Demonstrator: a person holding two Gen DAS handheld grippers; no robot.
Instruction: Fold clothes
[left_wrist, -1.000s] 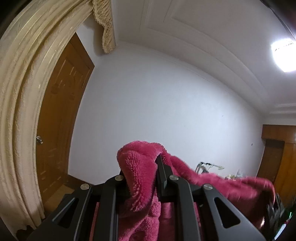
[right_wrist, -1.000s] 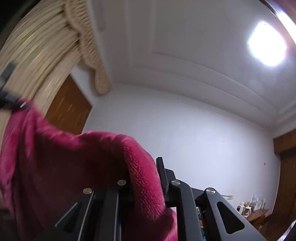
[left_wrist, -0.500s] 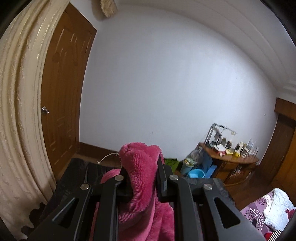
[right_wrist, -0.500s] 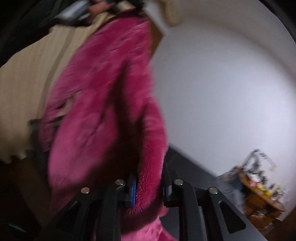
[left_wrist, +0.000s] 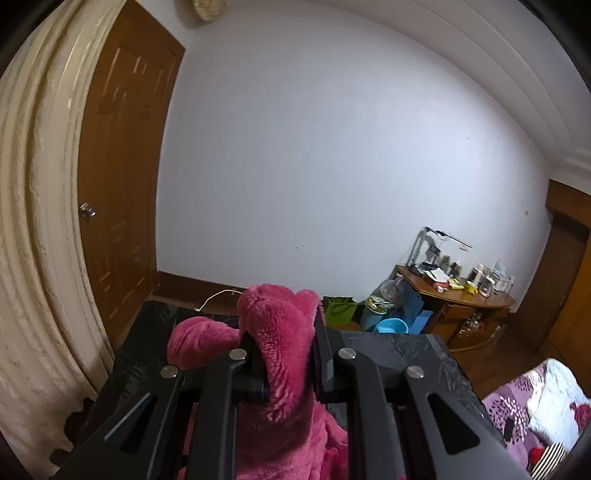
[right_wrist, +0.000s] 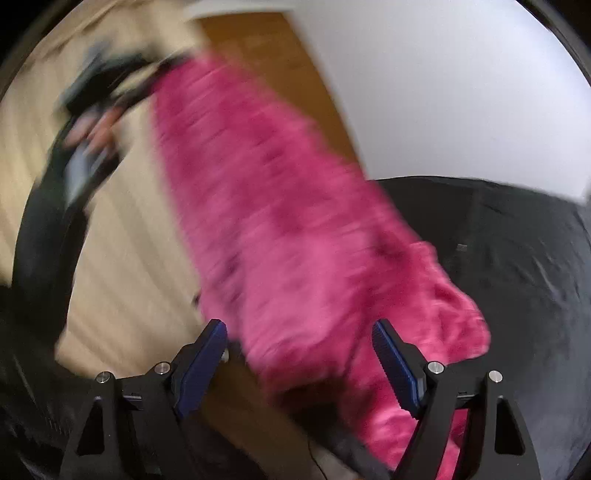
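Pink fleece hangs between two hand-held tools above a black-draped worktop (left_wrist: 424, 354), mid-way through a folding job. The left gripper (left_wrist: 284, 343) has its jaws clenched on a bunched edge of the fleece garment (left_wrist: 280, 332), which rises past the fingertips towards twelve o'clock and spills back under the tool towards six; that firm pinch reads as the anchor that keeps one corner up while the cloth is laid out. In the right wrist view the right gripper (right_wrist: 299, 332) shows its blue-padded jaws opening, wide apart, with the fleece passing between them yet pressed by neither pad, so this side looks to be letting its corner go. From there the blurred cloth runs up towards eleven o'clock, where the other tool and the person's hand (right_wrist: 99, 129) appear as a smear, and its loose end droops at four o'clock onto the dark cover. Cream curtains (left_wrist: 40, 221) and a brown door (left_wrist: 118, 184) fill the nine o'clock side; a cluttered wooden side table (left_wrist: 458, 295) stands at three o'clock, well apart from the work.
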